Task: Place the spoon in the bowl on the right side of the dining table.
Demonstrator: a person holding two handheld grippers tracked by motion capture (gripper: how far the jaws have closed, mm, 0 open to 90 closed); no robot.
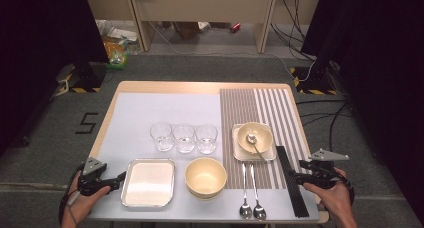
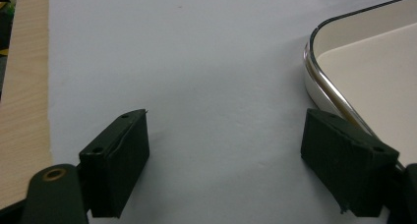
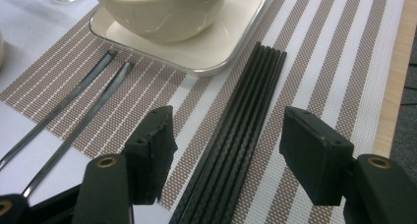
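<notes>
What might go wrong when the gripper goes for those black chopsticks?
The right hand-held gripper stands open over several black chopsticks lying tight together, so it may pinch more than one or scatter them. They also lie close to the square plate under the bowl, so a nudge might knock it.

Right gripper [image 3: 226, 150]: jaws black, with brass-coloured rivets at the base. Between them lie black chopsticks [image 3: 236, 130] with a fine ribbed texture. Beneath these, a placemat [image 3: 314, 62] woven in brown and white stripes. Left of the jaws, two silver spoons [image 3: 74, 111]. Ahead of the jaws, a cream bowl [image 3: 162, 13] on a white square plate [image 3: 221, 47]. Left gripper [image 2: 226, 150]: jaws black. Under them, a pale grey-white mat [image 2: 196, 62]; beside the right jaw, a white tray [image 2: 373, 71] with a chrome rim. Surface [image 2: 24, 86] edge pale wood-grain.
</notes>
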